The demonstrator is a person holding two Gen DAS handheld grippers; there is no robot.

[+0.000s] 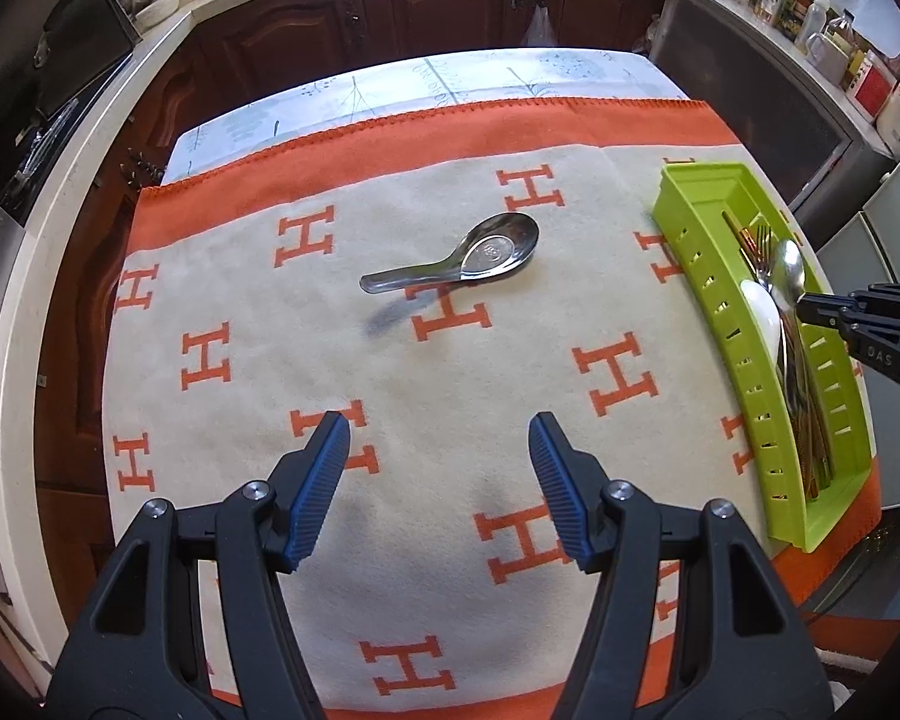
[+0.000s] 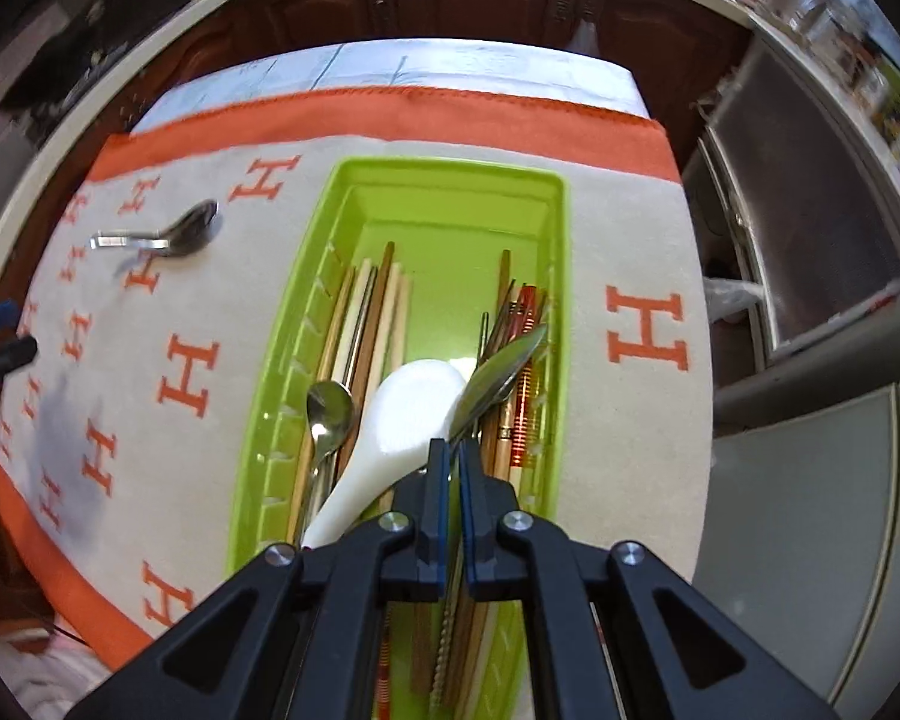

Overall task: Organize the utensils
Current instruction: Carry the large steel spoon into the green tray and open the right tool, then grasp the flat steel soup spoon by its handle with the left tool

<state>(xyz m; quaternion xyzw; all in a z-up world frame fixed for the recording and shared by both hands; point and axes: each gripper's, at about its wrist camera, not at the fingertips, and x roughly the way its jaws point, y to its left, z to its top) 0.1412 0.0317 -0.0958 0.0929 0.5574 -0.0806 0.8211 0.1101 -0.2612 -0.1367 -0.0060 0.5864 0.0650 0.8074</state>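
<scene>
A steel soup spoon lies alone on the cream and orange cloth, ahead of my left gripper, which hovers open and holds nothing. The same soup spoon shows at the far left of the right wrist view. My right gripper is shut on the handle of a metal spoon, held tilted over the green tray. In the tray lie a white ceramic spoon, a small metal spoon, chopsticks and forks. In the left wrist view the right gripper sits over the tray.
The cloth covers a table whose far end shows a pale printed cover. Dark wood cabinets and a counter curve around behind. A grey appliance stands close to the table's right side.
</scene>
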